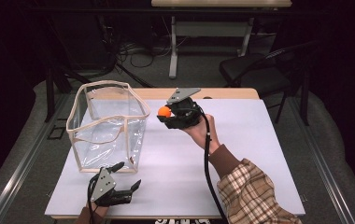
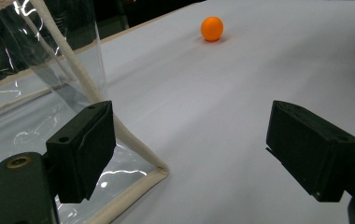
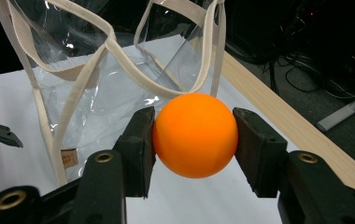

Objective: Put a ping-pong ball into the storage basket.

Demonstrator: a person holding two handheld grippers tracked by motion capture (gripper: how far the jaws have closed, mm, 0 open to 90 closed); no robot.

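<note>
Right gripper (image 1: 167,113) is clamped on the orange ball (image 3: 195,134), held above the counter (image 1: 241,140) just beside the clear bag (image 1: 105,126). Left gripper (image 2: 189,154) is parked with jaws apart at the bag's near corner, nothing held. Pickup is judged done; drop into the bag is left.

Your orange ball (image 3: 195,135) sits between black pads. The clear bag (image 1: 106,126) has cream trim, and your sleeve (image 1: 250,191) is brown-and-cream plaid
</note>
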